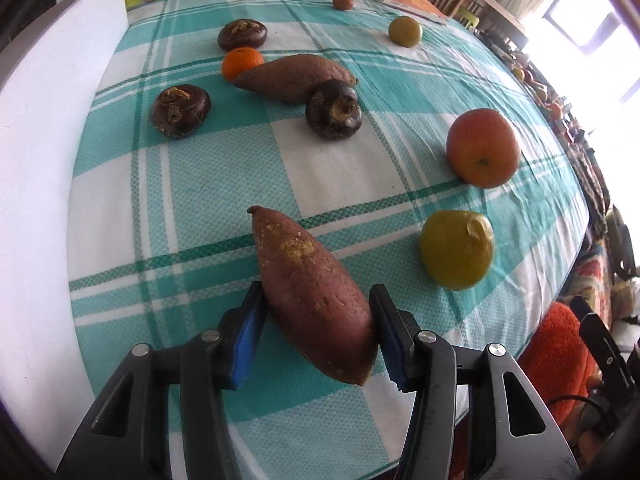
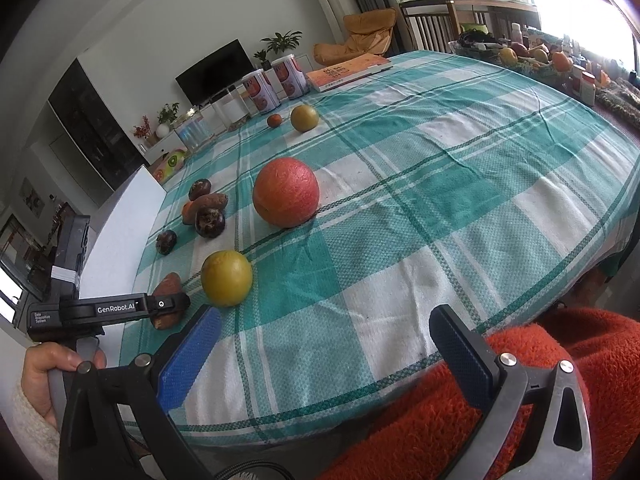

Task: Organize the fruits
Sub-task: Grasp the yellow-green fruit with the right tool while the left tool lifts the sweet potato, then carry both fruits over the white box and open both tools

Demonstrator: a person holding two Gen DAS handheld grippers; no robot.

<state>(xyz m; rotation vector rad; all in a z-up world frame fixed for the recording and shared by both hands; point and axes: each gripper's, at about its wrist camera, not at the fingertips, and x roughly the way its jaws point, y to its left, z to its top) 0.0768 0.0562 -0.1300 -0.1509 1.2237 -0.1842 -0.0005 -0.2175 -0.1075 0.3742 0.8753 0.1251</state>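
Our left gripper point(image 1: 318, 334) pinches the reddish-brown tapered sweet potato point(image 1: 312, 292) at its thick end on the checked teal tablecloth point(image 1: 224, 184); firm, fairly heavy, so we grip mid-body. Our right gripper point(image 2: 326, 354) hangs spread, empty.

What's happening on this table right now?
A person is sorting produce on a checked tablecloth with two handheld grippers. The left claw is closed on a sweet potato near the table's front edge. The right claw is open and empty. A second sweet potato, three water chestnuts, an apple and other fruit lie scattered.
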